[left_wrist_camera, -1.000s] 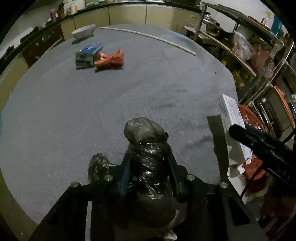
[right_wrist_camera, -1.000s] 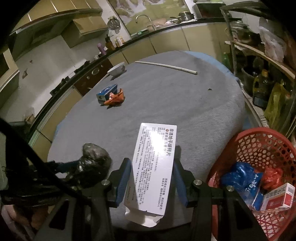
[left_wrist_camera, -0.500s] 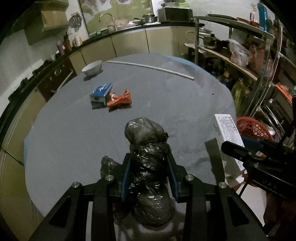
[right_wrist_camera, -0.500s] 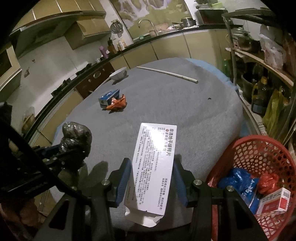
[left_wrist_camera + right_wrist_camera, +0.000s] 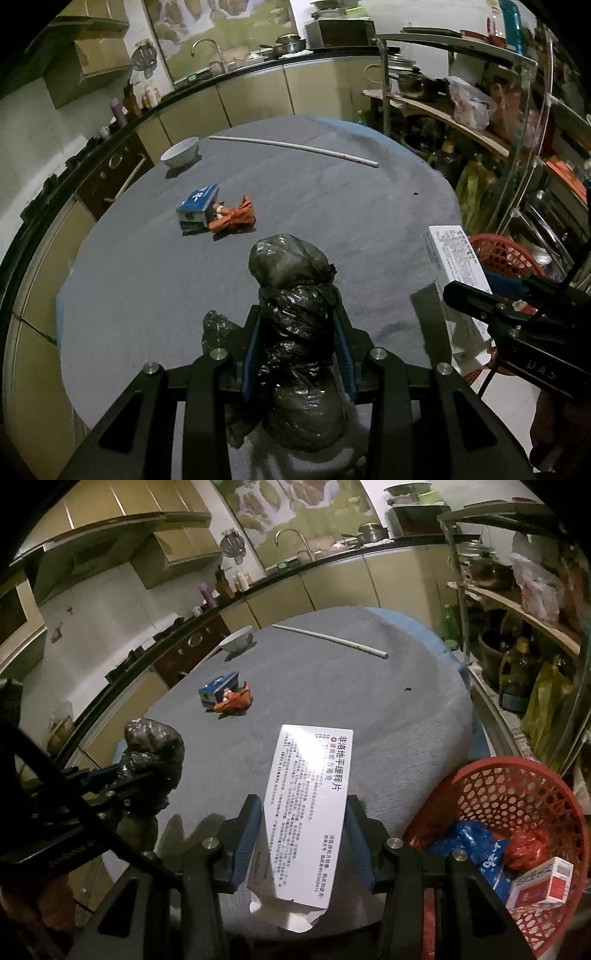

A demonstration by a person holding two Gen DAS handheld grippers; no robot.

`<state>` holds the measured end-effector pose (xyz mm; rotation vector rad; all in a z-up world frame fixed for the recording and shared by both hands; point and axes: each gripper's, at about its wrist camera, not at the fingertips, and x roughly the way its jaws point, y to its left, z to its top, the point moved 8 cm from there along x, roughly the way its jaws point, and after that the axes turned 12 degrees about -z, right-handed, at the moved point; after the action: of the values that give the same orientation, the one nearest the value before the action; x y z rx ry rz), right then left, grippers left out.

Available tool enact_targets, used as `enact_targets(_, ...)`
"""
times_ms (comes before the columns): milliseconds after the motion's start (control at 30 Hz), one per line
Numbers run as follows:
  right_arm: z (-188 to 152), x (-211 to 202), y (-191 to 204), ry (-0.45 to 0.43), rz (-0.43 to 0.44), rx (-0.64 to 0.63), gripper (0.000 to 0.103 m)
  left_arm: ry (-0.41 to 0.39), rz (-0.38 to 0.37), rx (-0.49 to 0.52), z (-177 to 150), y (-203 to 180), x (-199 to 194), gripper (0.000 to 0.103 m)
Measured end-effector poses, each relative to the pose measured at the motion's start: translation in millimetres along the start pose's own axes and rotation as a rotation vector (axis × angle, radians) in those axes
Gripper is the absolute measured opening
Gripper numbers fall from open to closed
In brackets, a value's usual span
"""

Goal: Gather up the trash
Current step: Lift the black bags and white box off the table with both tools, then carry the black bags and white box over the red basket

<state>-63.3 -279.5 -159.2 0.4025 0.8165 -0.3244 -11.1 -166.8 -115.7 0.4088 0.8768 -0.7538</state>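
Note:
My left gripper is shut on a crumpled black plastic bag, held above the near edge of the grey round table; the bag also shows at the left of the right wrist view. My right gripper is shut on a flat white medicine box with printed text, held over the table's near right edge; the same box appears at the right of the left wrist view. A blue carton and an orange wrapper lie together mid-table.
A red mesh basket stands below the table's right edge, holding a blue bag, a red wrapper and a red-white box. A white bowl and a long white stick lie at the far side. Metal shelving crowds the right.
My left gripper has lifted the black bag up off the table and tilted, so more of the kitchen shows. The right gripper with the white box has stayed put.

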Motion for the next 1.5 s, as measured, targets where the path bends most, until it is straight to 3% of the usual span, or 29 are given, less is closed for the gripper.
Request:
enact_targets(733, 1, -16, -49, -0.019, -0.032, 0.09, 0.049, 0.004, 0.015, 0.093, 21, -35, 7, 0.038)
enact_targets(1500, -2, -27, -80, -0.025, -0.064, 0.141, 0.049, 0.018, -0.028, 0.151, 30, -69, 17, 0.038)
